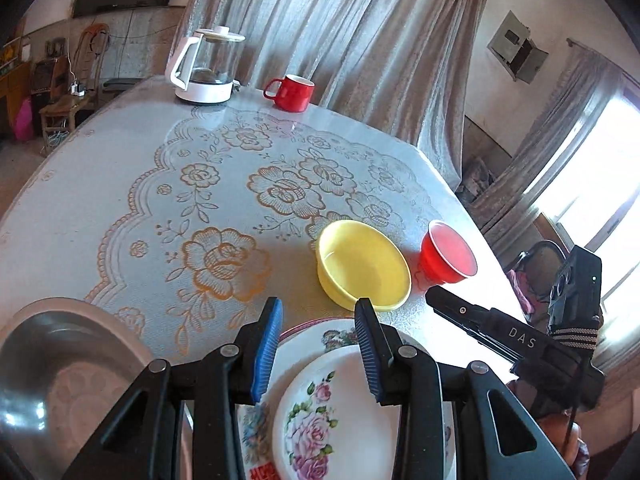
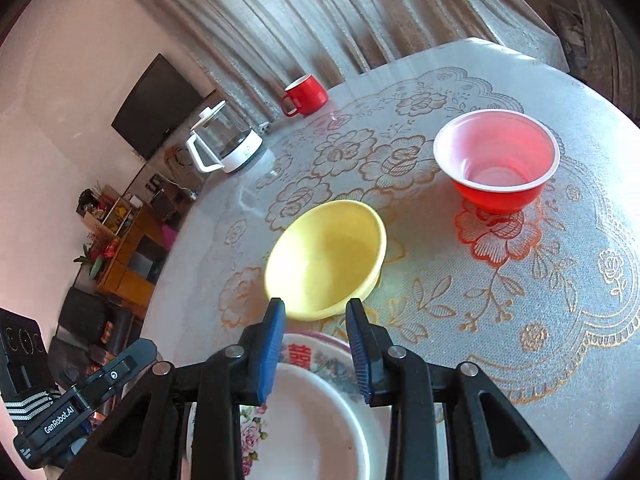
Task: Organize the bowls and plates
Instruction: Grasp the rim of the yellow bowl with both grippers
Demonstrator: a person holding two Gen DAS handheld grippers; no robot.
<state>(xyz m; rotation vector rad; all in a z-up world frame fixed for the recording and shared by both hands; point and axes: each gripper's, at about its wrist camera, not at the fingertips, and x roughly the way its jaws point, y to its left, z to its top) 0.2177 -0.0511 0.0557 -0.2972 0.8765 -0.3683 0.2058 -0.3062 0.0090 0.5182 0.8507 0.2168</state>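
"DAS" stands on the right claw [image 1: 434, 296], "GenRobot.AI" on the left claw [image 2: 144, 346].

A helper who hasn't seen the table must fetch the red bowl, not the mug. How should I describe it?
On the round table's floral cloth, find the yellow bowl. The red bowl stands just beside it, apart. Unlike the red mug by the curtain, it is handleless, translucent and white-rimmed.
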